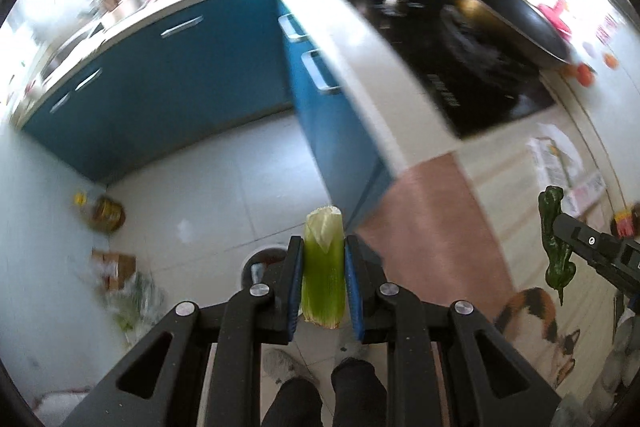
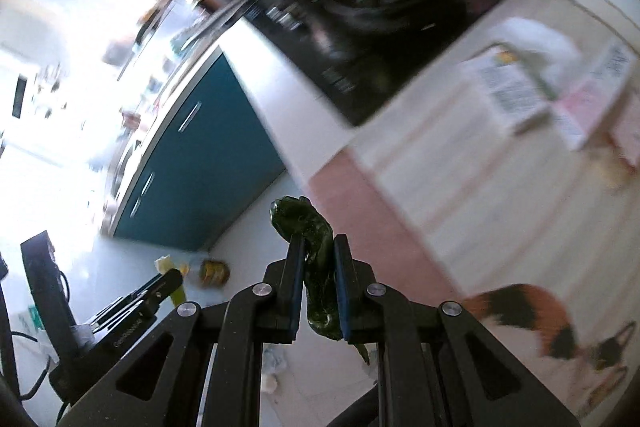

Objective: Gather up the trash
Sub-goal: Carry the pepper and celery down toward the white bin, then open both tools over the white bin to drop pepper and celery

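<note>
Left gripper jaws pinch a husk; right gripper jaws pinch a pepper, both carried off the counter at 1 o'clock, likely binward.

Open floor ahead, blue cabinets behind, counter edge right (pan overhanging)

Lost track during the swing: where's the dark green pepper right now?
The dark green pepper is clamped between the right gripper fingers, held in the air over the floor beside the teal cabinets. The left wrist view shows it at far right.
</note>
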`<action>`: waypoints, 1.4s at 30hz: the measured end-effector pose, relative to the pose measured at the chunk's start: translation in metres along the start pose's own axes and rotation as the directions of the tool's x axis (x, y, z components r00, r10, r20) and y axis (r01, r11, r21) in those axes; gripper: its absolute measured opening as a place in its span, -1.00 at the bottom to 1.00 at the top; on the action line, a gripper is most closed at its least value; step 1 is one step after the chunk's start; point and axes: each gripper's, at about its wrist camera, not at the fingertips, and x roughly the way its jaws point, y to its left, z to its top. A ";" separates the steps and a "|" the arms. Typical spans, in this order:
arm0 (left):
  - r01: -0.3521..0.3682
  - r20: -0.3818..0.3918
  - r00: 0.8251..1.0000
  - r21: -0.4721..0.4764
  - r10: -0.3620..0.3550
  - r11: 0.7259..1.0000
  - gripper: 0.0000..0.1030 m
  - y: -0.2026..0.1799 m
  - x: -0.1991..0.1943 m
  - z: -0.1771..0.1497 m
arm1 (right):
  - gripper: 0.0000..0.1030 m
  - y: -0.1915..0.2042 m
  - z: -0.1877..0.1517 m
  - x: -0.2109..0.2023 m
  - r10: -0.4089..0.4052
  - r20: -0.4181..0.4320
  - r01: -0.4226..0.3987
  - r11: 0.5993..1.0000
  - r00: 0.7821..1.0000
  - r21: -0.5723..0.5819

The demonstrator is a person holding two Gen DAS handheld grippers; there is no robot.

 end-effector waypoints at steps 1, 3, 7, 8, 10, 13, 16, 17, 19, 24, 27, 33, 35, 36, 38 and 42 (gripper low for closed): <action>-0.002 -0.006 1.000 -0.018 0.002 1.000 -0.68 0.010 0.003 -0.002 | -0.71 0.013 -0.003 0.010 0.003 -0.015 -0.003 1.000 1.000 -0.019; -0.014 -0.019 1.000 -0.057 0.013 0.998 -0.68 0.033 0.011 -0.009 | -0.71 0.036 -0.011 0.031 0.012 -0.048 -0.014 0.998 0.999 -0.054; -0.036 -0.051 0.998 -0.123 0.030 0.992 -0.68 0.071 0.029 -0.023 | -0.72 0.068 -0.028 0.073 0.006 -0.110 -0.018 0.994 0.994 -0.111; -0.041 -0.066 0.997 -0.146 0.032 0.988 -0.68 0.085 0.037 -0.028 | -0.72 0.077 -0.034 0.087 -0.002 -0.127 -0.014 0.992 0.992 -0.127; -0.049 -0.095 0.995 -0.186 0.032 0.981 -0.68 0.106 0.054 -0.037 | -0.72 0.086 -0.044 0.113 -0.009 -0.158 -0.013 0.990 0.987 -0.142; -0.065 -0.140 0.990 -0.246 0.031 0.967 -0.68 0.138 0.087 -0.051 | -0.72 0.096 -0.062 0.161 -0.029 -0.206 -0.005 0.987 0.978 -0.162; -0.082 -0.188 0.982 -0.303 0.024 0.949 -0.68 0.168 0.131 -0.069 | -0.72 0.094 -0.084 0.215 -0.048 -0.262 0.003 0.985 0.964 -0.172; -0.086 -0.200 0.980 -0.314 0.023 0.946 -0.68 0.175 0.144 -0.074 | -0.72 0.092 -0.091 0.233 -0.058 -0.276 0.008 0.984 0.959 -0.179; -0.101 -0.229 0.973 -0.333 0.024 0.938 -0.68 0.189 0.177 -0.087 | -0.72 0.086 -0.107 0.271 -0.073 -0.305 0.015 0.982 0.949 -0.188; -0.129 -0.302 0.953 -0.371 0.012 0.920 -0.68 0.217 0.263 -0.119 | -0.72 0.059 -0.143 0.365 -0.117 -0.355 0.046 0.978 0.927 -0.201; -0.128 -0.338 0.941 -0.409 -0.020 0.903 -0.68 0.229 0.309 -0.136 | -0.72 0.039 -0.158 0.413 -0.143 -0.378 0.068 0.977 0.915 -0.203; -0.106 -0.381 0.921 -0.438 -0.078 0.893 -0.67 0.232 0.380 -0.153 | -0.72 -0.001 -0.180 0.502 -0.184 -0.425 0.109 0.975 0.887 -0.195; -0.096 -0.396 0.913 -0.440 -0.097 0.893 -0.67 0.230 0.402 -0.157 | -0.72 -0.010 -0.182 0.521 -0.191 -0.434 0.118 0.975 0.880 -0.190; -0.093 -0.402 0.909 -0.443 -0.105 0.891 -0.67 0.230 0.411 -0.159 | -0.72 -0.016 -0.184 0.530 -0.196 -0.439 0.123 0.974 0.877 -0.188; -0.089 -0.416 0.901 -0.453 -0.122 0.887 -0.67 0.229 0.426 -0.162 | -0.72 -0.028 -0.187 0.547 -0.201 -0.455 0.133 0.975 0.868 -0.177; -0.089 -0.430 0.893 -0.456 -0.131 0.885 -0.65 0.230 0.441 -0.163 | -0.72 -0.039 -0.193 0.568 -0.201 -0.478 0.140 0.977 0.855 -0.161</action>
